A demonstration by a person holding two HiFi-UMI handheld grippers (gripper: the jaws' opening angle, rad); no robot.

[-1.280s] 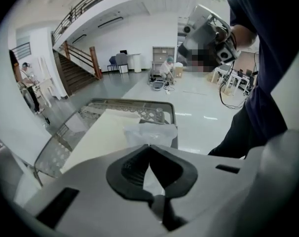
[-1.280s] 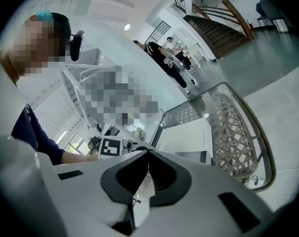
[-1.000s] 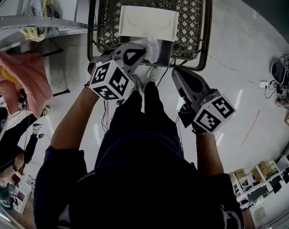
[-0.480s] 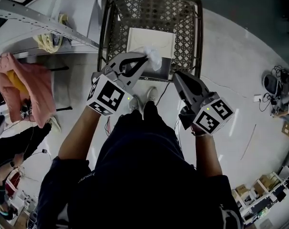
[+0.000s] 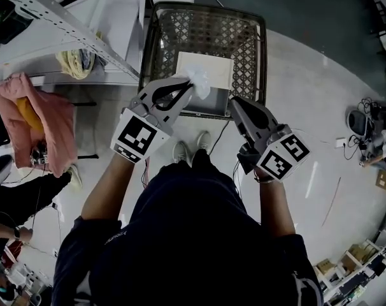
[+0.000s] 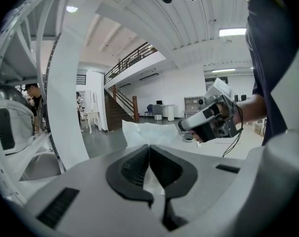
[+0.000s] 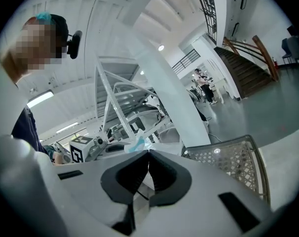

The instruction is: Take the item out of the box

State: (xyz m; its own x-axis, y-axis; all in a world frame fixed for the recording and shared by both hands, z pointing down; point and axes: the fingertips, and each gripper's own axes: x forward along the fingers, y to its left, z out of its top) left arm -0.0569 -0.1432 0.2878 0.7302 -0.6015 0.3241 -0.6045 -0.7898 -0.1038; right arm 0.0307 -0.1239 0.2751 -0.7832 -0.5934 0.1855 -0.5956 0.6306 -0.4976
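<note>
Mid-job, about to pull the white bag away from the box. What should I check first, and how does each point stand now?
1. Left claw shut on the white bag: ok.
2. Bag free of the box: cannot tell; it sits above the box's near edge.
3. Right claw steadying the box: cannot tell; its jaws are together at the box's near corner.
4. Box seated inside the mesh basket: ok.
5. The two claws apart from each other: ok.
</note>
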